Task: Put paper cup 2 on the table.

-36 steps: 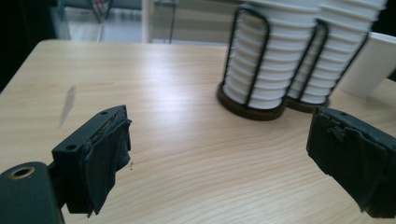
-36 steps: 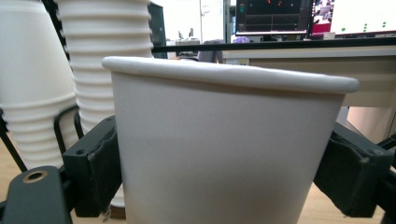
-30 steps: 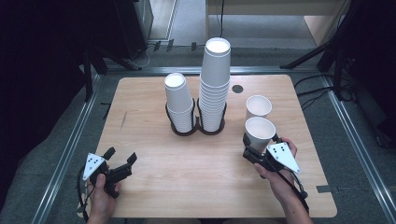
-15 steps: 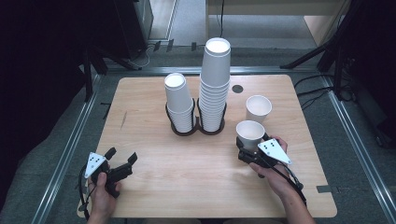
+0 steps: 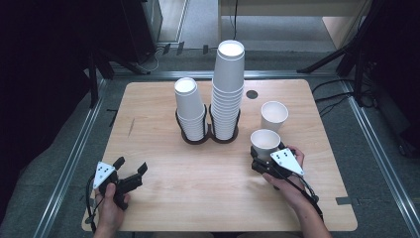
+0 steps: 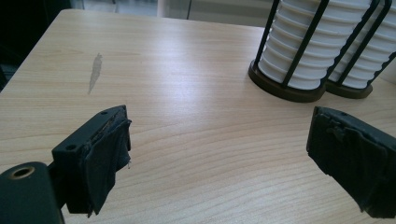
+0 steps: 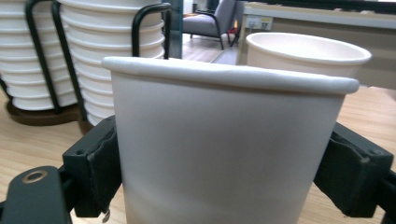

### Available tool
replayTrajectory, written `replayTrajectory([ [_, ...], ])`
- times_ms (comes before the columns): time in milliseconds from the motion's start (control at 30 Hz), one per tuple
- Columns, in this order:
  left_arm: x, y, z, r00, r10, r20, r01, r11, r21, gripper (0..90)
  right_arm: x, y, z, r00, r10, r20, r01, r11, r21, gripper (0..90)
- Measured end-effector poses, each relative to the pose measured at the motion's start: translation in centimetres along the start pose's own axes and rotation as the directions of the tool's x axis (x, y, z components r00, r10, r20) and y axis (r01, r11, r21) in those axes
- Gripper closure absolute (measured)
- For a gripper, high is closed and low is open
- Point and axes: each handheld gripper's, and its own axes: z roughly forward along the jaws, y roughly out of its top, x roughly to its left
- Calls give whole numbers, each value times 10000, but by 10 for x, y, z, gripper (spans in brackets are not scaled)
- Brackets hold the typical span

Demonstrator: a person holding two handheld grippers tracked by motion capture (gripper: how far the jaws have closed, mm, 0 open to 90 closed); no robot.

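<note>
My right gripper [image 5: 261, 155] is shut on a white paper cup [image 5: 265, 141], held upright low over the right part of the wooden table [image 5: 198, 198]. In the right gripper view the pads [image 7: 105, 163] press both sides of the cup [image 7: 224, 149]. A second white cup [image 5: 274, 115] stands just beyond it, also seen behind the held cup's rim [image 7: 306, 53]. My left gripper [image 5: 130, 166] rests near the front left edge, open with nothing between its fingers; its jaws stand wide apart [image 6: 222, 128] over bare wood.
A short stack of cups [image 5: 190, 111] and a tall stack [image 5: 228, 84] sit in a black wire double holder [image 5: 208, 138] at the table's middle. The holder's bases show at the upper right of the left gripper view [image 6: 285, 91]. A dark round hole [image 5: 252, 94] lies behind.
My right hand has brought the held cup a little to the left and lower. The left gripper has stayed put.
</note>
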Motion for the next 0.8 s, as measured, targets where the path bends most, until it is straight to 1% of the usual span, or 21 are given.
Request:
replayTrajectory([
  [100, 0, 0, 0, 10000, -33, 17, 33, 10000, -11, 65, 1, -1, -1, 9999, 44, 96, -44, 10000, -32, 126],
  [333, 0, -1, 1, 10000, -19, 61, 19, 10000, -7, 65, 5, -3, -5, 9990, -250, 376, 254, 9996, -102, 118],
  [467, -1, -1, 1, 10000, 21, 84, -21, 10000, -2, 65, 7, -5, -7, 9982, -48, 602, 58, 9998, -165, 116],
  [633, 0, -1, 1, 10000, -6, 95, 6, 10000, -6, 65, 6, -6, -11, 9971, 344, 682, -334, 9993, -155, 112],
  [700, 0, -1, 1, 10000, -8, 97, 8, 10000, -3, 65, 6, -7, -14, 9972, 346, 668, -338, 9993, -140, 111],
  [800, -1, -1, 1, 9999, 6, 100, -6, 10000, 3, 65, 7, -10, -17, 9980, 169, 617, -162, 9998, -121, 111],
])
